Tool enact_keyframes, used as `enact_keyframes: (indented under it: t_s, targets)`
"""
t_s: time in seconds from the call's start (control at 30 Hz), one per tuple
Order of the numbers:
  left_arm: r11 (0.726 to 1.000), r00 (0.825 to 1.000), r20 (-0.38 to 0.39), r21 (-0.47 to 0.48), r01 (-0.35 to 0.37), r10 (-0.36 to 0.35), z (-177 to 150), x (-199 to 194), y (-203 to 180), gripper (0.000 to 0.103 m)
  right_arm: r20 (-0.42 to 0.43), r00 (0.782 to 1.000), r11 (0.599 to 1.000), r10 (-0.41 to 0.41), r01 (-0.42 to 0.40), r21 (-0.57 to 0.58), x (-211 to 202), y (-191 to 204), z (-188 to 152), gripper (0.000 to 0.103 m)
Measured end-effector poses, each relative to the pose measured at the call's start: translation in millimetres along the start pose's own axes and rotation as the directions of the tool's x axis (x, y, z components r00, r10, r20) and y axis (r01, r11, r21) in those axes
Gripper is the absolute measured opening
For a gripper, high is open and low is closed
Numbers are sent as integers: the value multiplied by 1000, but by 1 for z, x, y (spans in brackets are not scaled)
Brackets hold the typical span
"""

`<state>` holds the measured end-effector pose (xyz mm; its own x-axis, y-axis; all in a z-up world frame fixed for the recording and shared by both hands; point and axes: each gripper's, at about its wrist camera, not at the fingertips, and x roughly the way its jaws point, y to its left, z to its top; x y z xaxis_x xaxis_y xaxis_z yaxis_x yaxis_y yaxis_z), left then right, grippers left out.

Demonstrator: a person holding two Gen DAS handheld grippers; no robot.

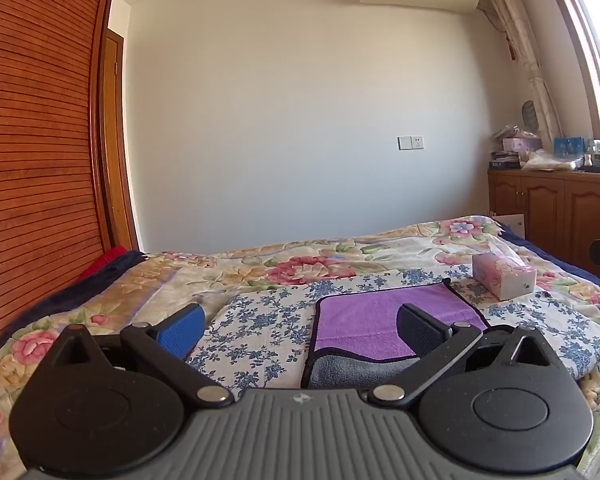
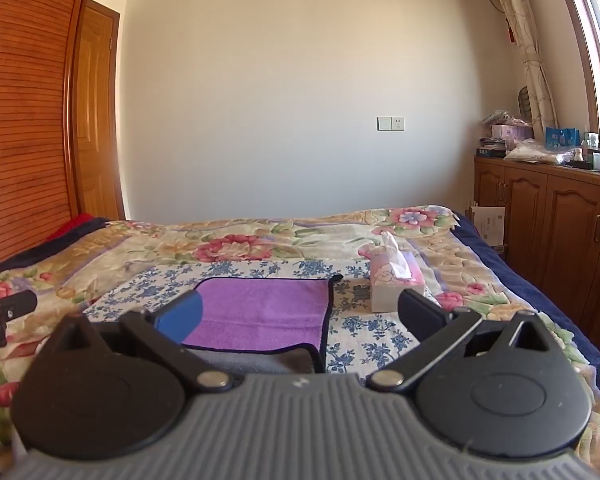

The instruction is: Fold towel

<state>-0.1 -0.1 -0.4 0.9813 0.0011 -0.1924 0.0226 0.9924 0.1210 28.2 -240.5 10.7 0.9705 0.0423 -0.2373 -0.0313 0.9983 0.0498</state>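
A purple towel [image 1: 364, 320] with a dark hem and a grey underside lies folded on a blue-flowered cloth [image 1: 259, 320] on the bed. Its grey layer shows at the near edge. My left gripper [image 1: 300, 328] is open and empty, just in front of the towel's near left corner. In the right wrist view the towel [image 2: 259, 308] lies flat ahead, and my right gripper [image 2: 300, 312] is open and empty, near the towel's near right side. Neither gripper holds the towel.
A tissue box [image 1: 504, 276] stands on the bed right of the towel; it also shows in the right wrist view [image 2: 392, 280]. A wooden wardrobe [image 1: 39, 120] is at the left, wooden cabinets [image 2: 548, 216] at the right. The left gripper's body [image 2: 3, 316] shows at the left edge.
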Motion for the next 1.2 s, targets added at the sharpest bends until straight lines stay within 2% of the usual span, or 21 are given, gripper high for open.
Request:
enact_keyframes:
  t_s: [1.2]
  targets:
    - [1000,1000,-1,1,0,0,0,0,0,103,-6,1000,1000,-4,4,7,1,-1,0,103]
